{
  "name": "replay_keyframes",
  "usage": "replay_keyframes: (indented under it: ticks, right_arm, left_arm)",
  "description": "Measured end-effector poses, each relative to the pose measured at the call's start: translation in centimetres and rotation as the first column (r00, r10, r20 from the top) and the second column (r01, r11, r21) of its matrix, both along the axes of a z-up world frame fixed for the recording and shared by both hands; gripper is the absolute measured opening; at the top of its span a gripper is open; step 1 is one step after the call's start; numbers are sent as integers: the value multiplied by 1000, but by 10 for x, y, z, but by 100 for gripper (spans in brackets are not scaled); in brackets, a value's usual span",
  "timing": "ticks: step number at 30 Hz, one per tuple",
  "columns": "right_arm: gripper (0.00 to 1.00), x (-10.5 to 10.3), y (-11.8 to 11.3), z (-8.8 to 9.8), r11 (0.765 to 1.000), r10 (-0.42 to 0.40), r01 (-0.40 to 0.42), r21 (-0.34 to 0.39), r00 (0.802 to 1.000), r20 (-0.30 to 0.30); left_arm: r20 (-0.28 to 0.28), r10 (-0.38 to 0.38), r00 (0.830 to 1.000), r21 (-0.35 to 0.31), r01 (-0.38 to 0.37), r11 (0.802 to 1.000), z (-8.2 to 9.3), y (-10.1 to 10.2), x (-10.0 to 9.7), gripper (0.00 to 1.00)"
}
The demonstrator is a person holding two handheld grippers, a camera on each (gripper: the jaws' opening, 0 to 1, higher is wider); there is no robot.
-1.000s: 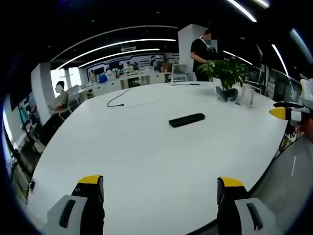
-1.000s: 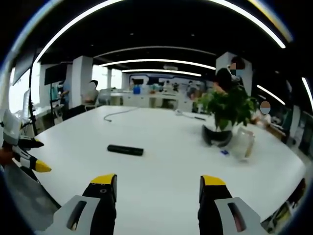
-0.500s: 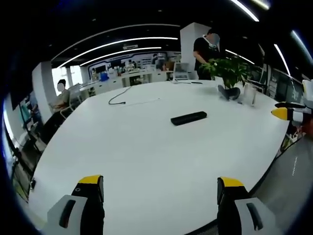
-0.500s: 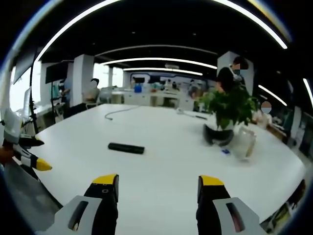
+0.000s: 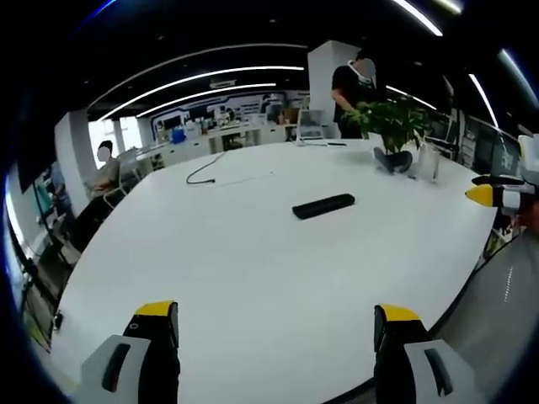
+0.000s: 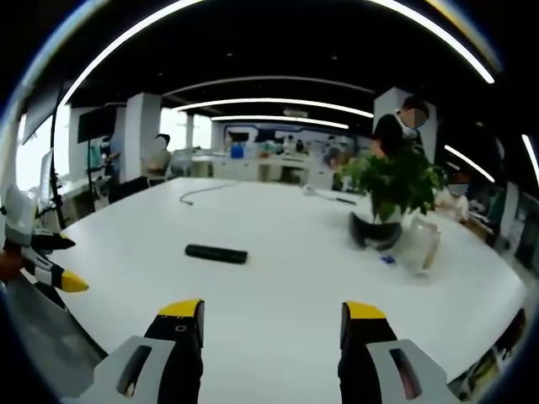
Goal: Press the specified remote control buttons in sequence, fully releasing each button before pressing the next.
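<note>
1. While both tools hang above the near edge of a broad white bench [image 5: 253, 278], a black remote control [image 5: 322, 205] lies flat on the bare middle of the benchtop, well apart from either tool; in the right gripper view the same remote control [image 6: 216, 253] sits ahead and to the left.

2. Seen in the left gripper view, the left tool [image 5: 276, 328] has its yellow-tipped black jaws spread wide with nothing between them, only white benchtop showing in the gap.

3. Jaws on the right tool [image 6: 274, 325] in the right gripper view also stand wide apart and hold nothing.

4. At the right edge of the left gripper view, the right tool [image 5: 498, 195] reaches in with a yellow tip over the bench's far corner; at the left edge of the right gripper view, the left tool [image 6: 50, 273] does likewise.

5. Toward the far right side of the bench stand a leafy potted plant [image 5: 389, 126] in a dark pot and, just beside it, a clear container [image 6: 418, 245]; a small blue item [image 6: 386, 260] lies near them.

6. A dark cable [image 5: 206, 168] trails across the far end of the bench.

7. Behind the plant a person in a dark top [image 5: 347, 84] stands, and another person [image 5: 103, 172] sits at the left side of the bench in an open office lit by long ceiling strips.
</note>
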State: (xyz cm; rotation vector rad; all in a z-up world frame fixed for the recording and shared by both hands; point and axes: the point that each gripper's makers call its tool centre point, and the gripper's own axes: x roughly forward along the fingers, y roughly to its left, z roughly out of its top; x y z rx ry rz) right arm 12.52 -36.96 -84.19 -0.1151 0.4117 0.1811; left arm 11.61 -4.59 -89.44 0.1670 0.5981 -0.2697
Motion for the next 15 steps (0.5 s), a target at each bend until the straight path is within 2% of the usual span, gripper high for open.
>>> replay_keyframes:
  ticks: [8,15]
  right_arm:
    - [64,0,1,-1,1000,3,-3,-3,1000,-5]
    - [64,0,4,-2,1000,18,-18,-3,1000,-9]
  left_arm:
    - [15,-41,999,16,41,999,4,-6,1,100]
    - [-42,-163,986,42,165,985,6,-22,5,92]
